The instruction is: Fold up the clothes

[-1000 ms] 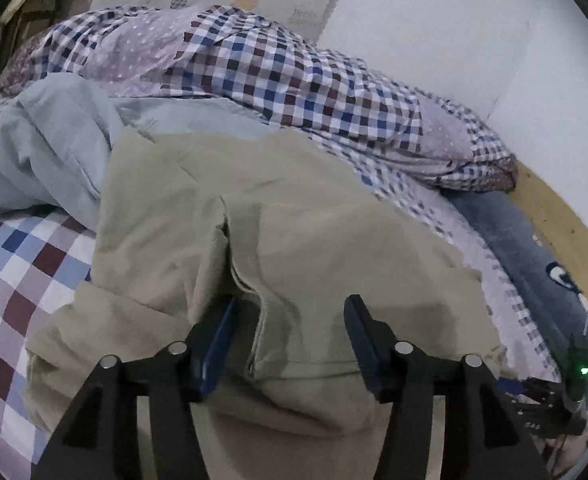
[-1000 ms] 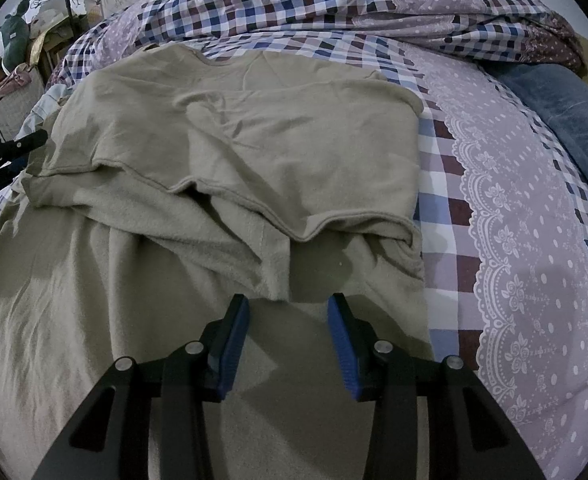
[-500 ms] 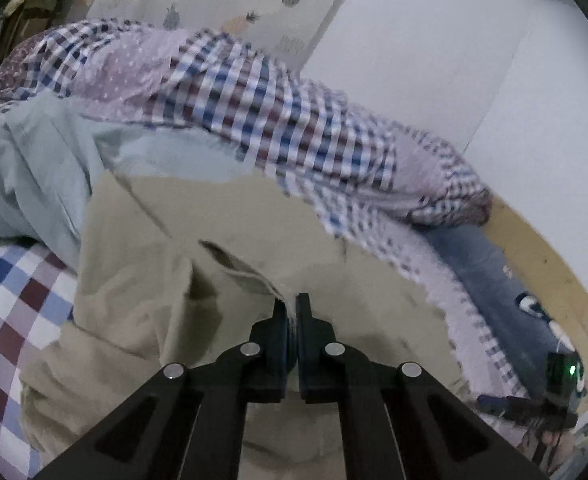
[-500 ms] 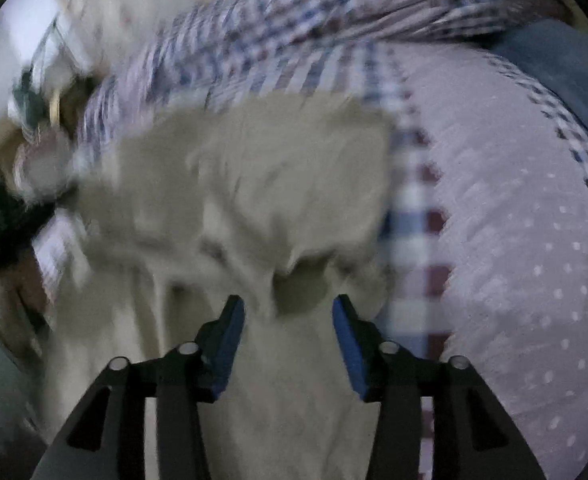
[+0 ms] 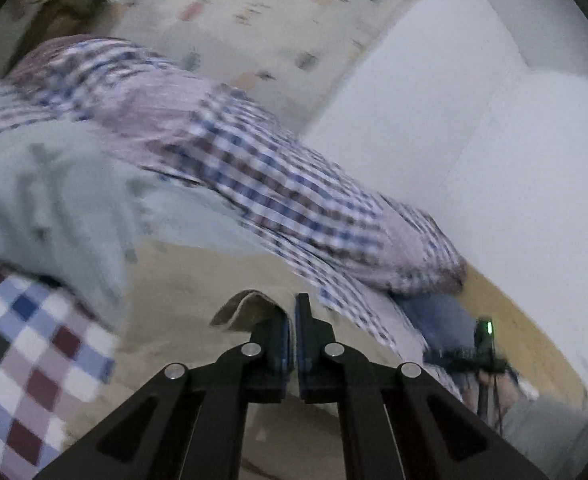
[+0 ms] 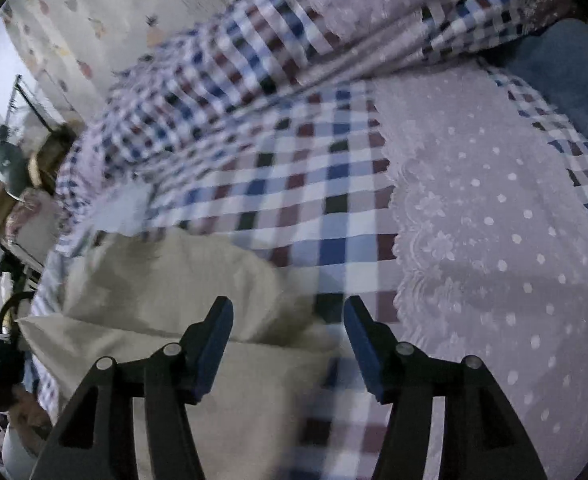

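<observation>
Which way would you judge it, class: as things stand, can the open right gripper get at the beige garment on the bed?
Probably yes. The right gripper is open, and the beige garment lies just ahead of its left finger with nothing over it. The left gripper already pinches another edge of it.

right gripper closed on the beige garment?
No. In the right wrist view the right gripper stands open, fingers wide apart over the beige garment's edge, gripping nothing.

Two close wrist views — shared bed (image 5: pixel 33 360)
</observation>
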Action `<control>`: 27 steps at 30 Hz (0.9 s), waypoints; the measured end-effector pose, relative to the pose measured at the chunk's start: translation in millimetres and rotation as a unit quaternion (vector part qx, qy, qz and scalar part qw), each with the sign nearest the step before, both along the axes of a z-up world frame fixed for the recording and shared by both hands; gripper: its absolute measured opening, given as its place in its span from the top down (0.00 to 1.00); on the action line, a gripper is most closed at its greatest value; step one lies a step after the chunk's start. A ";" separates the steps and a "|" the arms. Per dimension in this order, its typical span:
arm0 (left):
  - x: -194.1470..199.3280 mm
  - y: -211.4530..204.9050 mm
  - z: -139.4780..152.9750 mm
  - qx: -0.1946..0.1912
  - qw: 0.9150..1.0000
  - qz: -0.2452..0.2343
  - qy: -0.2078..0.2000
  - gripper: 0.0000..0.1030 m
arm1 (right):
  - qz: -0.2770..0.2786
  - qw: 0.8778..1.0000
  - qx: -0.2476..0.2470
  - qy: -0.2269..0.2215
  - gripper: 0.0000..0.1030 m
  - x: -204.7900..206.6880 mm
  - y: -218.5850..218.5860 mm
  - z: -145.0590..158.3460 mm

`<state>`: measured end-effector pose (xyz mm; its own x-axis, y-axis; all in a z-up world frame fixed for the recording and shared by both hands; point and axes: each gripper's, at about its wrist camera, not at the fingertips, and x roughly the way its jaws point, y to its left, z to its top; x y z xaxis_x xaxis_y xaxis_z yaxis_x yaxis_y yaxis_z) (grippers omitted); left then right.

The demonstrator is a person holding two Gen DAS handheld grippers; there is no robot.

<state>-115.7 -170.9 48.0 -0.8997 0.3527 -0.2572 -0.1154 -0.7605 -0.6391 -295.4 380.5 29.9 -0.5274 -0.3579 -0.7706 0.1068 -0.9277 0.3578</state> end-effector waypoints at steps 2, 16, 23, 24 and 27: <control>-1.8 -17.1 -12.9 0.017 0.999 0.024 -0.011 0.99 | 0.008 1.000 0.014 -0.013 0.40 -11.1 -2.3 -13.1; -6.4 -18.2 -34.0 -0.005 1.000 0.026 -0.017 0.99 | 0.057 0.989 0.122 -0.056 0.98 -28.5 -48.0 -26.8; -11.1 2.8 -33.9 -0.077 0.996 0.016 -0.042 0.99 | -0.047 0.949 0.311 0.001 0.89 -50.5 -81.5 30.9; -16.1 3.1 -40.7 -0.081 0.994 0.019 -0.064 0.99 | -0.054 0.942 0.330 -0.011 0.74 -55.8 -82.6 23.0; -23.3 0.4 -49.3 -0.075 0.993 0.019 -0.092 0.99 | -0.082 0.932 0.353 -0.031 0.41 -53.7 -74.2 6.3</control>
<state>-139.0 -170.5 -1.3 -0.8447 0.2642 -0.4654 0.0238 -0.8503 -0.5258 -349.1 306.3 36.3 -0.4773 0.3306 -0.8142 -0.0567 -0.9362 -0.3469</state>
